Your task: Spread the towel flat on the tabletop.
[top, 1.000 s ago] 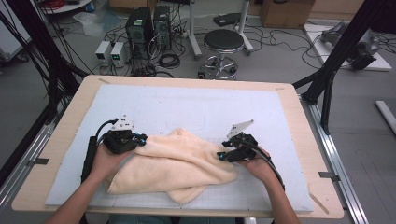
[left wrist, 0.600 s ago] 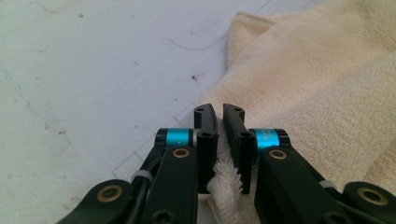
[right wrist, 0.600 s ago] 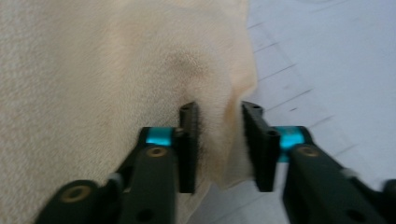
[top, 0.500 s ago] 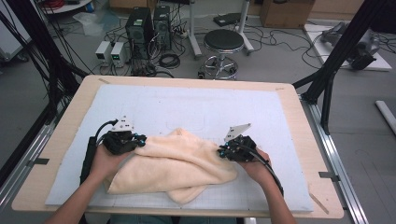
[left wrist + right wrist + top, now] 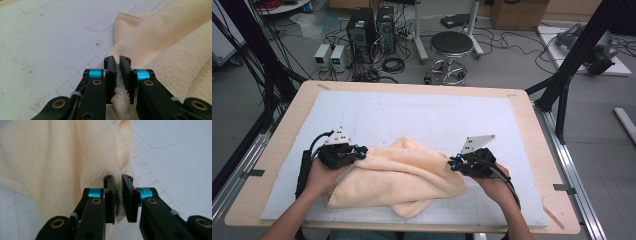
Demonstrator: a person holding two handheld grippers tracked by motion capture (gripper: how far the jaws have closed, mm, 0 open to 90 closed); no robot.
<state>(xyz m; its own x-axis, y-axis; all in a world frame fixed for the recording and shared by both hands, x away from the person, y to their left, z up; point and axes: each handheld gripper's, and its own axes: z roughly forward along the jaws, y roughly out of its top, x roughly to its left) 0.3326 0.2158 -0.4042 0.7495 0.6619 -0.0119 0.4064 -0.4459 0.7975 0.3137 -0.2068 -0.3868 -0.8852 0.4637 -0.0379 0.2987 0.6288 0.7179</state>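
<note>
Cream towel point(image 5: 397, 177) is seen crumpled in the lower middle of the high view, lying on the white counter point(image 5: 422, 115). Its left edge is clamped between the closed left tongs point(image 5: 117, 60). The right tongs point(image 5: 117, 178), whose jaws have just been closing, are pinched on a fold at the towel's right edge, right of centre.

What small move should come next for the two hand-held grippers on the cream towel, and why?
Probably lift both ends together and draw them apart. The left hand-held gripper is shut on the towel at its left edge, and the right hand-held gripper has just closed its jaws on the right edge, with cloth between them. The towel lies bunched and folded on the white mat, so tension should spread it out.
</note>
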